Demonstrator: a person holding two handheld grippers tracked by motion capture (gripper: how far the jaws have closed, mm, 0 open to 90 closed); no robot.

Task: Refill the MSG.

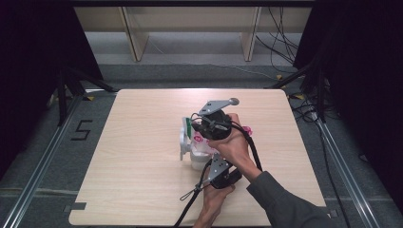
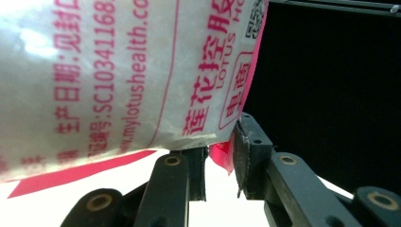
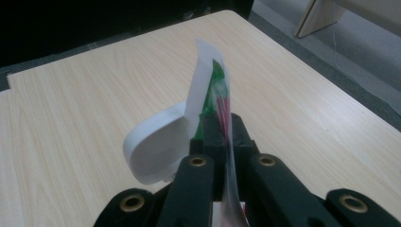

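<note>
The wooden table [image 1: 142, 166] carries the work near its middle, a little toward the person's side. There a white tub [image 1: 202, 156] stands, with its round white lid [image 3: 156, 151] hinged open at one side, and over it the person holds a plastic bag [image 2: 108, 71] with pink print. The bag is the thing in hand: it hangs between the 2 grippers, just above the tub, and not lying on the table. The right gripper [image 3: 222, 135] is clenched on the top edge of the bag, where a green and red strip shows between its jaws, which are pressed fully together. The left gripper [image 2: 222, 161] is below, closer to the person, and its jaws stand narrow around a lower corner of the bag; a pink fold sits in the gap, and the right pad seems to touch it, but I cannot tell if the pinch is firm. I judge that the step is to hold the bag taut at 2 ends, perhaps to open it or to tip it toward the tub. The next move needs both grips to stay firm, and the pull should be slow, because thin plastic can slip out or tear unevenly.
</note>
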